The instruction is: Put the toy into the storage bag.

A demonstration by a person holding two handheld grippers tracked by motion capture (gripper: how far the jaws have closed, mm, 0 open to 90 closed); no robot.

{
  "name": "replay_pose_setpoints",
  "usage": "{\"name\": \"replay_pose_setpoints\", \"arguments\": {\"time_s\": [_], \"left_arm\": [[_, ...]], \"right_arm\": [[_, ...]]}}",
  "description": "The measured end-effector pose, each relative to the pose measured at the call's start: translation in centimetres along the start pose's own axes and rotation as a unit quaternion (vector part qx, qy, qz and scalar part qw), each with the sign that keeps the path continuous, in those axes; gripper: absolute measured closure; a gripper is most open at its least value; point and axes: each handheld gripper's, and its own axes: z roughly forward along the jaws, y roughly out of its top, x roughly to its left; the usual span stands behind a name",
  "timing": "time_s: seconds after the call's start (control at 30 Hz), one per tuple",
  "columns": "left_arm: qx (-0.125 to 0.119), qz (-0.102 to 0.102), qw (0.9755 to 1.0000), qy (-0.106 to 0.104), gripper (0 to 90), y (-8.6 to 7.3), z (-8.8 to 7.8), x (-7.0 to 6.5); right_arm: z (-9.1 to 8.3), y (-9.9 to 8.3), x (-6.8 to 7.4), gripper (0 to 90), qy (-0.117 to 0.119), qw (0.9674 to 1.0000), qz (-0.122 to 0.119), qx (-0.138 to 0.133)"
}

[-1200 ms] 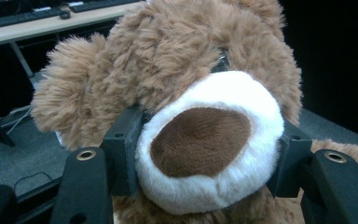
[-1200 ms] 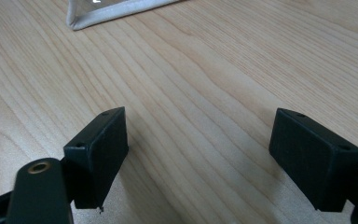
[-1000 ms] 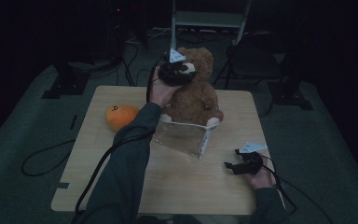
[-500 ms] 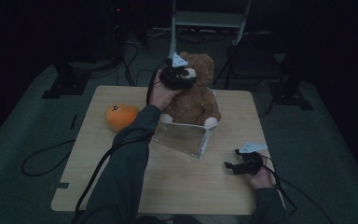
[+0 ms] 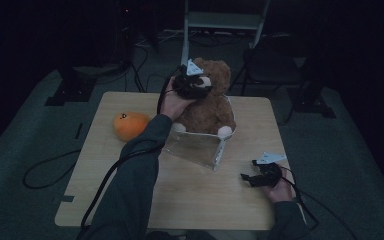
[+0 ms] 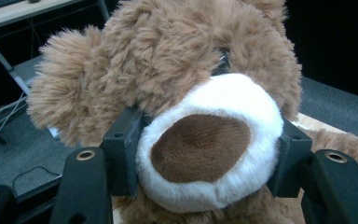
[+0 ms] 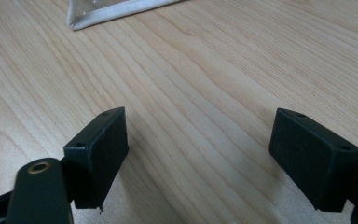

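Plush teddy bear [image 5: 207,107], seated in the clear box [image 5: 200,150] at frame centre, is pinched only at its soft muzzle by the left tongs [image 6: 205,156], so it may slip free; right tongs [image 7: 214,158] gape empty over the worktop [image 5: 130,165].

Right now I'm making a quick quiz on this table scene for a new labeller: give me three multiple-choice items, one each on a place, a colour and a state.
1. Where does the teddy bear sit?
A. in the clear box
B. on the floor
C. on the chair

2. What colour is the round plush toy on the table?
A. blue
B. orange
C. white

3. How are the right gripper jaws?
A. shut on the bear
B. shut on nothing
C. open over bare wood

Answers:
1 A, its body rises from the clear walls.
2 B, plainly orange in the high view.
3 C, its own view shows the pads apart.
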Motion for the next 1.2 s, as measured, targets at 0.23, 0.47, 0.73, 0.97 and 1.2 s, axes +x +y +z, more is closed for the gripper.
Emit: {"name": "replay_pose_setpoints", "arguments": {"time_s": [0.23,0.47,0.73,0.97,1.2], "left_arm": [[0.004,0.002,1.0,0.0,40.3,-0.36,0.07,-0.07],[0.005,0.001,1.0,-0.002,40.0,-0.65,-0.1,-0.21],[0.017,0.008,0.9998,0.001,39.3,-1.01,0.11,-0.37],[0.029,0.019,0.9994,0.001,38.7,-0.99,0.33,-0.71],[0.028,0.014,0.9995,-0.005,37.7,-0.98,0.25,-0.82]], "right_arm": [[0.01,-0.01,-0.01,18.6,0.0,1.0,-0.001,0.0],[0.01,0.0,-0.01,18.6,0.0,1.0,-0.001,0.0],[0.01,-0.01,-0.01,18.6,0.0,1.0,-0.001,0.0],[0.01,-0.01,-0.01,18.6,0.0,1.0,-0.001,0.0],[0.01,-0.01,-0.01,18.6,0.0,1.0,-0.001,0.0]]}}
